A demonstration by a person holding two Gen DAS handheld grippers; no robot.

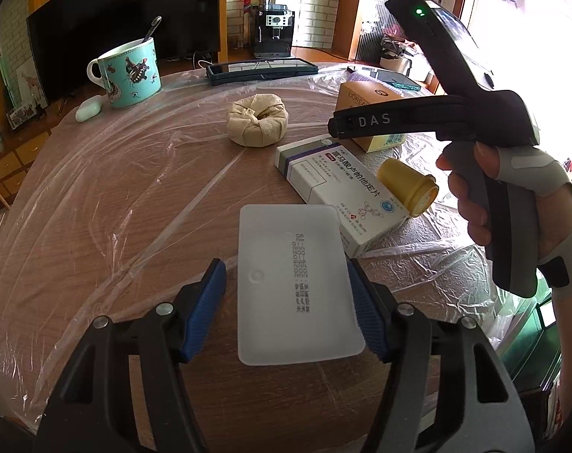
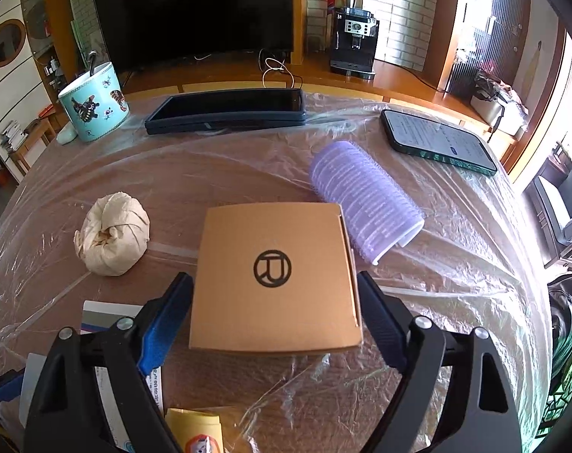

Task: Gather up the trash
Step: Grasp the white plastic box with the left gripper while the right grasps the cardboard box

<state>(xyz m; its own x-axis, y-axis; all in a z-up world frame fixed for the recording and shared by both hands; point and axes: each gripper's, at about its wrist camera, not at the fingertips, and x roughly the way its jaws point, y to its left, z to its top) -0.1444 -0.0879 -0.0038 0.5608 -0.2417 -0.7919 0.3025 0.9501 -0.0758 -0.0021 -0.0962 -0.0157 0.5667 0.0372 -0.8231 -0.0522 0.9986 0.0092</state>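
Note:
A frosted white plastic tray (image 1: 297,287) lies flat on the film-covered round table (image 1: 116,207). My left gripper (image 1: 287,275) straddles it: the right pad sits at its edge, while a strip of wood shows between the left pad and the tray. A tan cardboard box (image 2: 274,275) with a round black logo stands between the jaws of my right gripper (image 2: 274,287), with the pads close beside it and not pressing. A crumpled beige paper ball (image 2: 114,234) lies left of the box. A white medicine box (image 1: 342,188) and a tipped yellow bottle (image 1: 408,185) lie between the two grippers.
A teal mug (image 2: 93,107) with a spoon and a small white case (image 1: 88,107) stand at the far left. A dark tablet (image 2: 229,109), a phone (image 2: 437,139) and a purple hair roller (image 2: 365,200) lie further back. A hand (image 1: 512,207) holds the right tool.

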